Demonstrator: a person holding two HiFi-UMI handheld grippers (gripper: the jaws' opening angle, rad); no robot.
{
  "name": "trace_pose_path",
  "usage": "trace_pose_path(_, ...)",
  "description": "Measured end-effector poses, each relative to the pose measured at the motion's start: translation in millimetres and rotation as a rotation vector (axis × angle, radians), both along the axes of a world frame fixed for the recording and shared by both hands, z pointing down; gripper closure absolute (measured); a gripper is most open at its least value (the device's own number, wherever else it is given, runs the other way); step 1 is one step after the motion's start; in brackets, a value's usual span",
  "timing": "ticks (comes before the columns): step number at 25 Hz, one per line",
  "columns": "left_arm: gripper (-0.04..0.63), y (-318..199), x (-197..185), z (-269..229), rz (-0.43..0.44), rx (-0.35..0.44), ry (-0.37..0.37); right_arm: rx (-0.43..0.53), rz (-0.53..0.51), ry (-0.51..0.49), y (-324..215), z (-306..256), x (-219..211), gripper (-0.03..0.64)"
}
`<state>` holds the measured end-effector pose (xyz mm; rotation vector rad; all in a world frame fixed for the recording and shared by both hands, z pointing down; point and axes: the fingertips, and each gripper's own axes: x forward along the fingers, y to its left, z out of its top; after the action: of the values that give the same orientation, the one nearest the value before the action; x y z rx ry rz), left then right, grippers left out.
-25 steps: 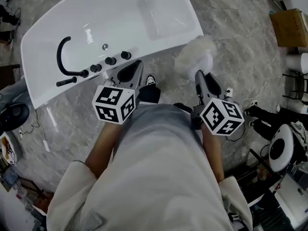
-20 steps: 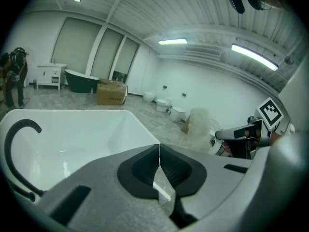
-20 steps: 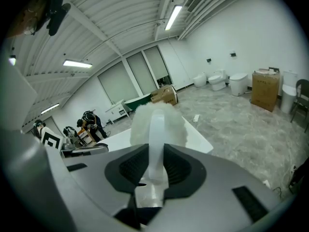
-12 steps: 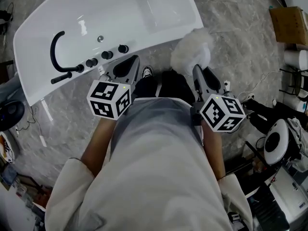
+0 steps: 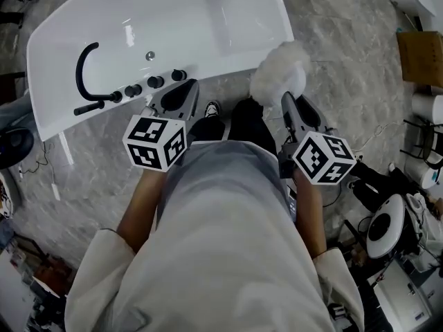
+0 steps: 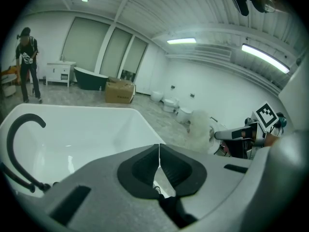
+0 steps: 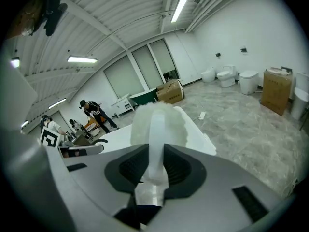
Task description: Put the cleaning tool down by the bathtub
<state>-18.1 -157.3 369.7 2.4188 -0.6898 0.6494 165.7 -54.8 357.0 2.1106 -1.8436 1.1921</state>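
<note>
While we stood at the bathtub, right gripper: its jaws were clamped on the white handle of the cleaning tool, just off the tub's near rim.
Left gripper: its jaws were pressed together on nothing, over the tub's near rim by the black faucet.
Handling: we judged the tool light, its fluffy head soft, its plastic handle stiff and perhaps slick; the handle was the place to hold.
Tool's place: the head hung above the floor at the tub's near corner.
Hidden: our body covered the floor beneath the tub's edge, and we could not tell whether the head touched the tub.
</note>
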Motion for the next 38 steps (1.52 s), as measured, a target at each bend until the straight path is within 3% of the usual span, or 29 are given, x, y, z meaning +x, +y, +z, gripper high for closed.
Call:
trace_pose_path(8, 0.586, 2.0, 8.9, 8.3, -0.066, -0.04, -0.009, -0.043, -0.083, -0.02, -14.4, 10.3, 12.5, 0.529)
trace_pose_path(25, 0.586, 0.4, 5.5, 22.7, -0.117, -0.084, -0.061, -0.113, -0.229, 0.003, -34.8, 36.3, 17.2, 0.529)
trace_pose_path(29, 0.586, -5.1, 4.2, 23.6, -0.107, -0.056, -0.09, -0.129, -0.25, 0.006, -39.8, 44.2, 14.8, 0.529)
trace_pose_path(38, 0.586, -5.3, -4.5, 29.4, -0.116, -0.091, -0.09, -0.166, -0.315, 0.061, -50.6, 58.7, 11.4, 0.529)
